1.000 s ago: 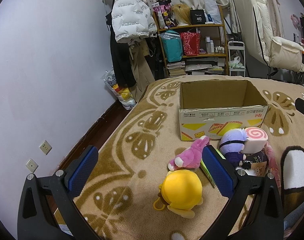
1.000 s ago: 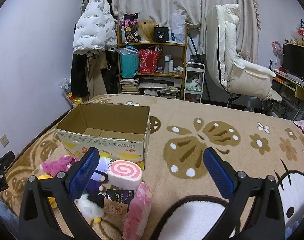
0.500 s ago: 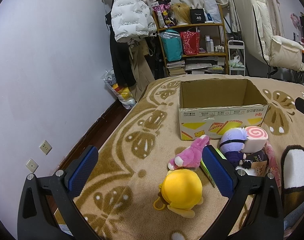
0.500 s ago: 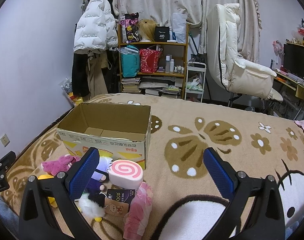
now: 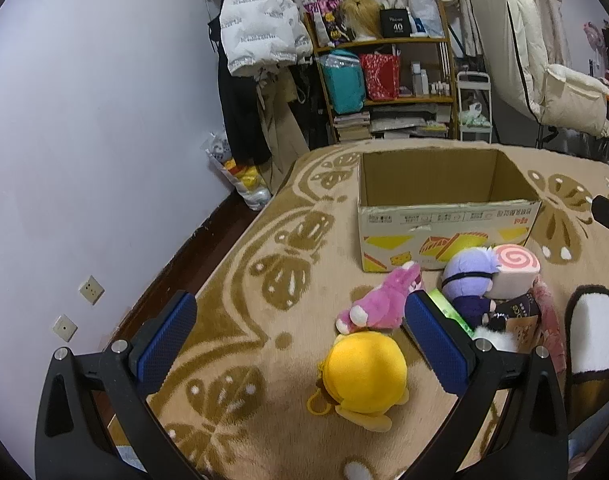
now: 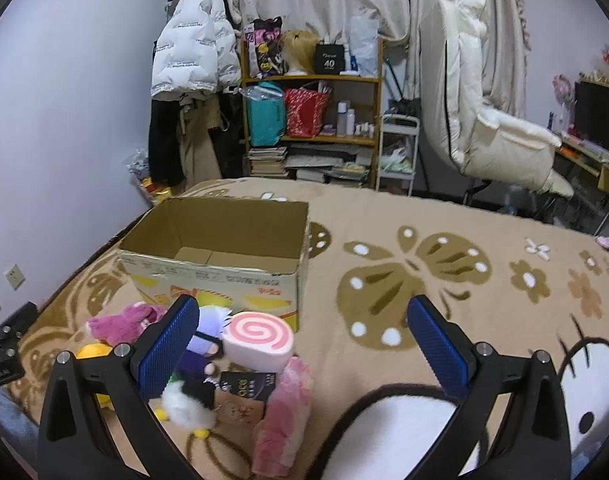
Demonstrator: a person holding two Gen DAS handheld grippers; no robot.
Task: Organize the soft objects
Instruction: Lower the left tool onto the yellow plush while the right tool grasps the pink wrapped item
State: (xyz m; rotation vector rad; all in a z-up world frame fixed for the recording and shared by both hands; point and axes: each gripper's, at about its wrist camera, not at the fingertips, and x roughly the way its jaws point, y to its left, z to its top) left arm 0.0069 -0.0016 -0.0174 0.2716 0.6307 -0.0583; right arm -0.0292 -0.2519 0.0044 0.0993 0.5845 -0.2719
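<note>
Between my left claw's (image 5: 300,336) blue pads, spread wide and holding nothing, lay the yellow round plush (image 5: 366,374) on the tan patterned blanket (image 5: 240,264). Just past it, touching its top, the pink plush animal (image 5: 378,306) stretched toward the box, its back end beside my right-hand pad. Further right sat the purple-haired doll (image 5: 470,278), pressed against the pink swirl roll cushion (image 5: 514,270), with a green strip (image 5: 452,310) peeking out beside the pad.

My right claw (image 6: 300,338) was also fully open and empty, hovering over the blanket. Its left pad covered part of the same doll (image 6: 202,346), and the swirl roll (image 6: 260,338) lay just inside that pad, well clear of the other one. Nearest to me on that side were a white fluffy toy (image 6: 186,406), a dark tag card (image 6: 250,384) and a pink fuzzy roll (image 6: 282,410), all bunched together.

Beyond the toys stood the open cardboard box (image 5: 444,220), its printed front wall close behind the doll and roll; I could see its flaps on the bottom from the right wrist view and no toys inside. Farther back were a wooden shelf (image 6: 312,120) crowded with bags and bottles, a white puffer jacket (image 6: 196,48) hanging at its left, and a cream reclining chair (image 6: 488,120).
</note>
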